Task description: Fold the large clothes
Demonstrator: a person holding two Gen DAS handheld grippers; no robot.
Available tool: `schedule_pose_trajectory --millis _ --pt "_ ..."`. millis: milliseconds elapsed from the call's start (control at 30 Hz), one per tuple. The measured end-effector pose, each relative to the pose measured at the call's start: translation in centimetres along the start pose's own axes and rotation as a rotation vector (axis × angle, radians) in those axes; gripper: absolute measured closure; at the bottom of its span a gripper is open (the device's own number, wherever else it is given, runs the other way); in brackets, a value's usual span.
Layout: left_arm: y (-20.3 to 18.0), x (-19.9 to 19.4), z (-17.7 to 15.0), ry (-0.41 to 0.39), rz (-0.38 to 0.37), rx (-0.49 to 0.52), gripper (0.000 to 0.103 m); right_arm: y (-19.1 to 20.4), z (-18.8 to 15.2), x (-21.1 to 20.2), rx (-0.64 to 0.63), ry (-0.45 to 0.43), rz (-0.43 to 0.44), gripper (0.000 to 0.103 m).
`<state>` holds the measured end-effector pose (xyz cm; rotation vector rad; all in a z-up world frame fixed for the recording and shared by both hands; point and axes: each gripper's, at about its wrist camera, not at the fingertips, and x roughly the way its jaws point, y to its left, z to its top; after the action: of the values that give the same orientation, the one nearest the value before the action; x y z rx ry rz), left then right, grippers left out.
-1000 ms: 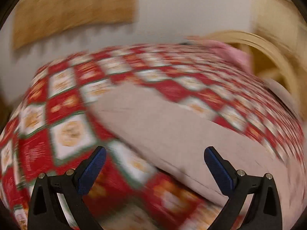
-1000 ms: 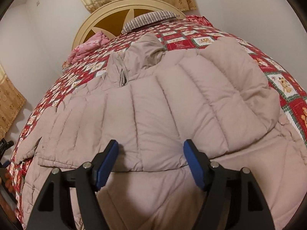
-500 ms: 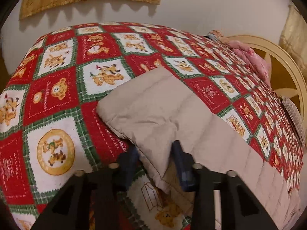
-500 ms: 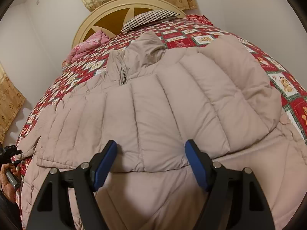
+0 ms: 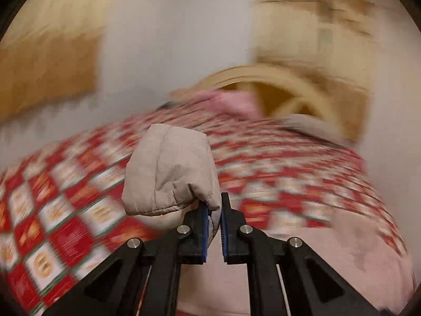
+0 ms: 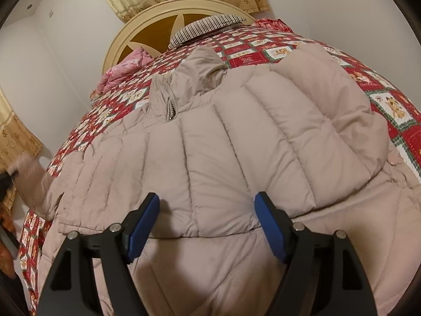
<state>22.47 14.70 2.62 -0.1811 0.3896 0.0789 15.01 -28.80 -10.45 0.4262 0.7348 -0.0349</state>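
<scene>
- Two blue-padded fingers of the left gripper point(image 5: 214, 226) have just clamped onto the sleeve cuff point(image 5: 169, 173) of the beige puffer jacket point(image 6: 223, 144), holding it above the blurred red patchwork quilt point(image 5: 65, 210).
- Right view: the right gripper point(image 6: 208, 226) hovers spread wide over the jacket's folded edge, grasping nothing; the jacket lies flat across the quilt, collar toward the headboard point(image 6: 147, 34).

The left gripper point(image 5: 214, 212) is clamped on a sleeve cuff point(image 5: 171, 173); the right gripper point(image 6: 208, 226) is held spread wide, gripping nothing.
</scene>
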Motion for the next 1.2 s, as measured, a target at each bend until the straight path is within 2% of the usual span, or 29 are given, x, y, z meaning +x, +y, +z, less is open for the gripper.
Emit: schedule_pose_trajectory --millis 67,133,233,300,333,433,500,567,633,667,700,767,800,867,967,1033,1100,1133,1200 --pt "-6.6 -2.5 -0.4 -0.029 -0.167 0.111 0.096 -0.2 0.0 -0.1 0.010 -0.004 0.011 0.026" --pt "-11.7 -4.3 -1.7 -0.017 -0.314 0.198 0.096 -0.4 0.0 -0.1 0.021 -0.007 0.022 0.026" --pt "-18.5 -5.2 -5.7 0.069 -0.472 0.312 0.096 -0.8 0.0 -0.3 0.040 -0.014 0.041 0.026" --pt "-21.6 -4.9 -9.0 0.148 -0.513 0.393 0.095 -1.1 0.0 -0.4 0.054 -0.018 0.055 0.026" --pt "-22.4 -4.4 -10.2 0.194 -0.519 0.417 0.095 -1.2 0.0 -0.4 0.059 -0.020 0.060 0.026" --pt "-23.3 -1.8 -14.9 0.501 -0.534 0.449 0.091 -1.5 0.0 -0.5 0.076 -0.024 0.075 0.026" --pt "-22.2 -1.3 -16.1 0.602 -0.540 0.428 0.090 -1.7 0.0 -0.4 0.084 -0.023 0.072 0.027" --pt "-20.8 -2.9 -16.1 0.580 -0.553 0.422 0.088 -1.8 0.0 -0.5 0.089 -0.024 0.078 0.027" --pt "-19.1 -4.6 -15.8 0.551 -0.552 0.422 0.081 -1.7 0.0 -0.4 0.090 -0.024 0.079 0.027" --pt "-18.3 -5.3 -15.4 0.535 -0.551 0.411 0.071 -1.7 0.1 -0.4 0.090 -0.024 0.078 0.027" --pt "-17.1 -6.1 -15.1 0.512 -0.546 0.384 0.054 -1.7 0.1 -0.4 0.090 -0.024 0.078 0.027" --pt "-15.2 -6.7 -14.6 0.475 -0.527 0.318 0.035 -1.8 0.1 -0.4 0.095 -0.025 0.080 0.027" --pt "-13.9 -7.2 -14.2 0.451 -0.509 0.285 0.030 -1.9 0.1 -0.5 0.101 -0.027 0.083 0.027" --pt "-11.7 -7.2 -14.0 0.418 -0.473 0.268 0.030 -2.3 0.0 -1.0 0.128 -0.030 0.099 0.027" --pt "-8.8 -6.5 -14.0 0.374 -0.369 0.262 0.029 -2.8 -0.4 -3.2 0.171 -0.047 0.144 0.025" --pt "-6.9 -5.3 -14.6 0.389 -0.299 0.215 0.029 -2.8 -0.8 -4.7 0.189 -0.069 0.174 0.025" --pt "-4.7 -3.4 -15.5 0.425 -0.266 0.116 0.029 -2.7 -1.1 -6.5 0.220 -0.103 0.185 0.023" --pt "-4.0 -3.0 -15.8 0.432 -0.268 0.071 0.029 -2.6 -1.1 -7.1 0.234 -0.117 0.195 0.019" --pt "-3.4 -2.8 -16.2 0.430 -0.281 0.020 0.029 -2.1 -0.9 -7.6 0.266 -0.130 0.229 0.005"
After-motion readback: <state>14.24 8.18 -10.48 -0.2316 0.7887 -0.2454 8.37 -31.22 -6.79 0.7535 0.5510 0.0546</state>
